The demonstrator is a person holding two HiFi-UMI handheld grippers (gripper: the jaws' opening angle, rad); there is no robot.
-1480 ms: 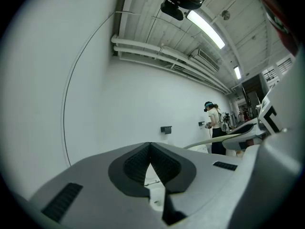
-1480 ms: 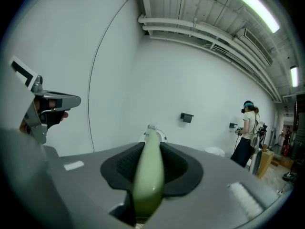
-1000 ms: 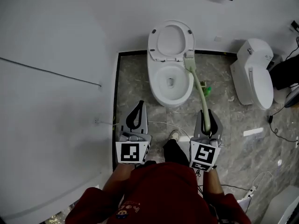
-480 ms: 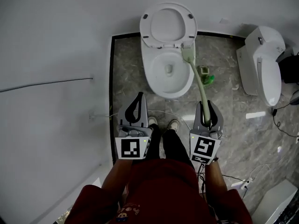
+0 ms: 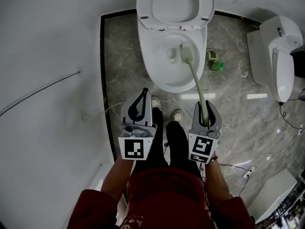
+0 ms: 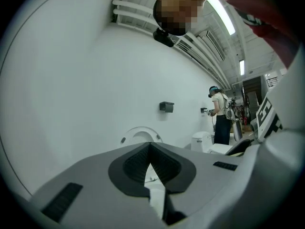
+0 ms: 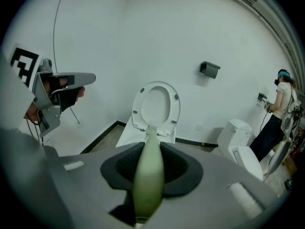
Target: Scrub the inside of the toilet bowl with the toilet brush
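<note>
The white toilet [image 5: 157, 75] stands ahead with its lid [image 5: 174, 5] up and the bowl open. My right gripper [image 5: 205, 109] is shut on the pale green handle of the toilet brush [image 5: 195, 80]. The brush head [image 5: 185, 52] hangs inside the bowl's right half; I cannot tell whether it touches the porcelain. In the right gripper view the handle [image 7: 148, 175] runs out between the jaws toward the raised lid [image 7: 156, 104]. My left gripper [image 5: 143, 94] is shut and empty, in front of the bowl's left side; its closed tips [image 6: 150, 147] point at the wall.
A second white toilet [image 5: 278, 56] stands to the right. A small green object [image 5: 217, 66] lies on the marble floor beside the first toilet. The white wall [image 5: 47, 56] rises close on the left. My shoes [image 5: 177, 114] are just before the bowl. Another person [image 7: 281, 113] stands far right.
I have stepped closer to the toilet. The brush head moved from the rim by the seat hinge down into the bowl. Both grippers stay shut.
</note>
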